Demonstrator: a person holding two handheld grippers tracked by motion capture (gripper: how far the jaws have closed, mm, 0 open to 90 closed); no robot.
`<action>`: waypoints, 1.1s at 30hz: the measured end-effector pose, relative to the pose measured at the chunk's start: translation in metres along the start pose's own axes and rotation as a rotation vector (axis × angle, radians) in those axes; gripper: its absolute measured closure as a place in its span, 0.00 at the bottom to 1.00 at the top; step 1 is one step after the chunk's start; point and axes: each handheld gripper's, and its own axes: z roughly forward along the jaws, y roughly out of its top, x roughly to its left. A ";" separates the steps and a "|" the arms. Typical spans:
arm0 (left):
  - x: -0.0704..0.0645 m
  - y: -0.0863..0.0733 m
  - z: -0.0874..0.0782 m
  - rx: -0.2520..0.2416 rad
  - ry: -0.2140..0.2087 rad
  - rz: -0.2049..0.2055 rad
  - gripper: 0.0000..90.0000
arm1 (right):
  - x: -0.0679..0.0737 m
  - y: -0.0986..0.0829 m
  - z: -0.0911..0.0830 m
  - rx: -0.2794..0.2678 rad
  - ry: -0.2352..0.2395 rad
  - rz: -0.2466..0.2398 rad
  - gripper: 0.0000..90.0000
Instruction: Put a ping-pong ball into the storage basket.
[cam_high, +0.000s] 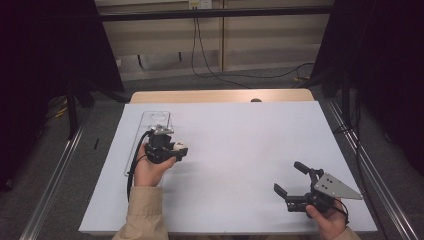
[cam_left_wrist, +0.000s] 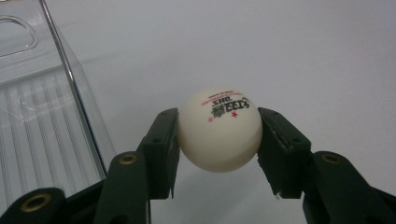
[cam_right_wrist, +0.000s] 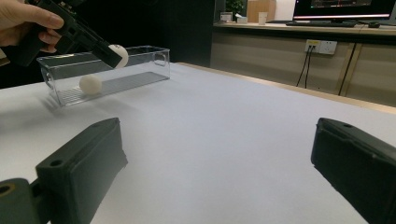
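Left claw (cam_left_wrist: 218, 133) grips ball (cam_left_wrist: 219, 129) — printed logo up.

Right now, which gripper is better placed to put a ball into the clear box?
Left. The left gripper already clamps a ball beside the clear box. The right gripper is open, holds nothing, and sits across the table.

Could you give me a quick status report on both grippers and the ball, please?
Left gripper shut on ping-pong ball, beside clear bin. Right gripper open, empty. Second ball in bin. Nothing in the way.
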 end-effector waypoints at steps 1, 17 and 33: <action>0.000 0.000 0.000 0.000 0.002 0.001 0.57 | 0.000 0.000 0.000 0.001 0.000 0.001 0.02; 0.003 0.000 -0.004 -0.019 0.005 -0.022 0.57 | 0.000 0.000 0.000 0.000 0.000 0.001 0.02; 0.007 0.001 -0.009 -0.015 0.011 -0.019 0.57 | 0.000 0.000 0.000 0.001 0.000 -0.002 0.02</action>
